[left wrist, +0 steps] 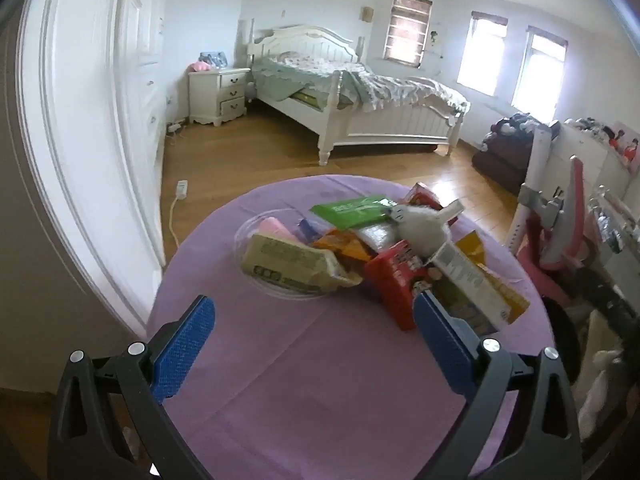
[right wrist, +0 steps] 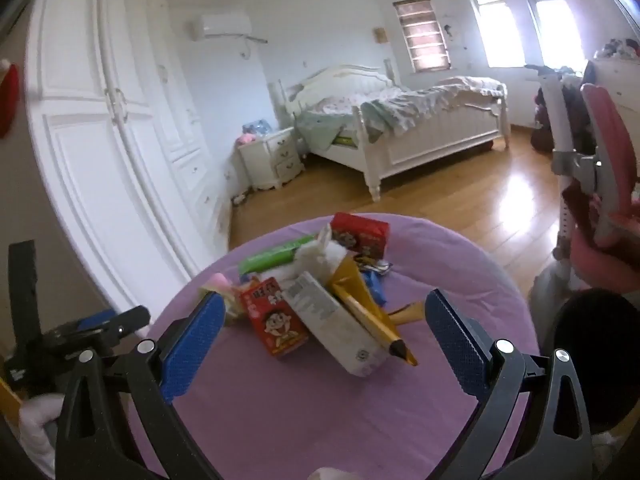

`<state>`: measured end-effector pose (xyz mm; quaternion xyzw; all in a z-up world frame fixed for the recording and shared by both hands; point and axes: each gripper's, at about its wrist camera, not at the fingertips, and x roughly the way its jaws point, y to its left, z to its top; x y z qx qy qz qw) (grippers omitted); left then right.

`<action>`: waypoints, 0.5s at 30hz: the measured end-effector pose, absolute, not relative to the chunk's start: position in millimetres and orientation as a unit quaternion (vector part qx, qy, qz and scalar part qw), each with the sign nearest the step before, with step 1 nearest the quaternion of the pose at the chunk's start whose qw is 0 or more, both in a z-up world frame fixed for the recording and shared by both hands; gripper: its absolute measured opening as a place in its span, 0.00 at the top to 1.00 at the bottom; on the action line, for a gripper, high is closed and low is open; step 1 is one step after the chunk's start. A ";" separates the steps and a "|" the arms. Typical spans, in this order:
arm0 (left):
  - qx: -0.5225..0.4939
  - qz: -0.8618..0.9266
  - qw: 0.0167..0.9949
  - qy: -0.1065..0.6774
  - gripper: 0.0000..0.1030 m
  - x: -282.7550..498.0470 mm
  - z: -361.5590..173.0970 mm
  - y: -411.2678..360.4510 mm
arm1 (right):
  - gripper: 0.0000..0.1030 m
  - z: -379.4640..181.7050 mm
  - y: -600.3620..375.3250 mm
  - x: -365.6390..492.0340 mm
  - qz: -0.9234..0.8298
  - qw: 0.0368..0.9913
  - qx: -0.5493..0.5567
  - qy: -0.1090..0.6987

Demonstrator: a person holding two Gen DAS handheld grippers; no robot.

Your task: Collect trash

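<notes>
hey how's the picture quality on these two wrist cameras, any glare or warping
Left wrist view: windows blown out, wardrobe bowed by the fisheye, wrappers slightly soft. Right wrist view: windows also overexposed, sun glare on the floor, dark vignette at the corners.

The room is bright — sun comes in through three windows (right wrist: 500,28). A white bed (left wrist: 360,92) stands on the wood floor (left wrist: 248,152), with a small nightstand (left wrist: 219,96) beside it. Tall white closet doors (right wrist: 112,128) fill one wall — a pink chair (right wrist: 608,184) stands opposite.
</notes>
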<state>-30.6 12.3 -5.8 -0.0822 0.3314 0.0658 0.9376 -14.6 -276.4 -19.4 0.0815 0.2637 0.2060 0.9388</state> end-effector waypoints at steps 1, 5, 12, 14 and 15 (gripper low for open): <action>-0.083 0.066 0.937 0.332 0.05 -31.8 -7.3 13.8 | 0.04 -20.5 -276.8 -15.1 0.205 0.939 0.080 0.265; -0.098 0.063 0.934 0.337 0.05 -33.7 -13.8 22.2 | 0.04 -27.1 -282.3 -11.2 0.217 0.928 0.094 0.287; -0.115 0.060 0.930 0.343 0.05 -34.9 -20.0 31.7 | 0.04 -35.2 -285.2 -7.0 0.227 0.915 0.120 0.311; -0.116 0.060 0.930 0.345 0.05 -34.9 -20.7 32.0 | 0.04 -36.6 -288.2 -5.8 0.228 0.912 0.128 0.316; -0.115 0.062 0.929 0.346 0.05 -34.7 -21.4 31.9 | 0.04 -38.1 -290.1 -4.7 0.228 0.910 0.134 0.319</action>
